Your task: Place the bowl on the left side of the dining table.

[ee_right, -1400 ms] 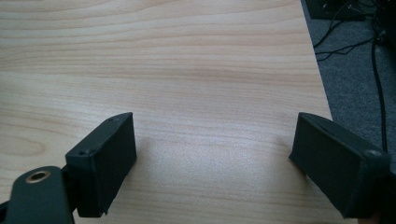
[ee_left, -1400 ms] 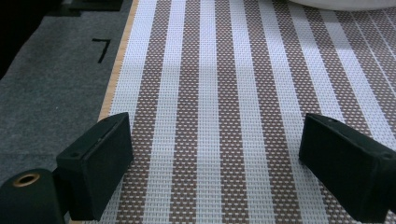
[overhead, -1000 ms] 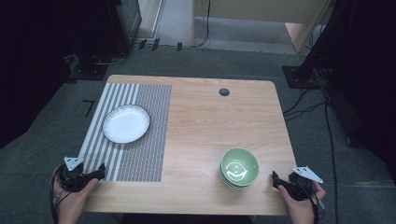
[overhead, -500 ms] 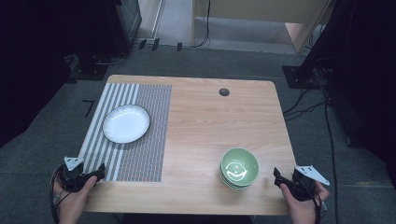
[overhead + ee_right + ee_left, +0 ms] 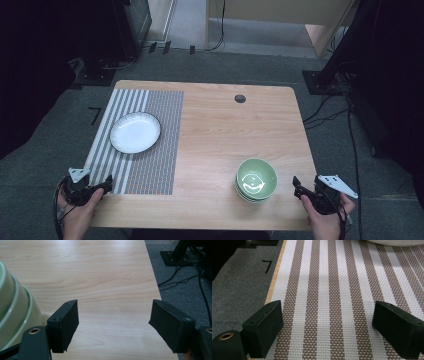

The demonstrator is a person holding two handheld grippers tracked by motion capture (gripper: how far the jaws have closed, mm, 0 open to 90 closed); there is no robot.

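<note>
Right gripper: jaws wide apart, just been closing slightly, nothing between them.
Bowls: green stack on the bench, just left of those jaws, apart.
Left gripper: jaws open over the striped mat.
Plate: farther on the mat.

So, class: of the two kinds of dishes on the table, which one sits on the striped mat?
The white plate, flat and shallow, lies on the striped mat at the table's left. The stacked green bowls stand on bare wood at the near right.
</note>
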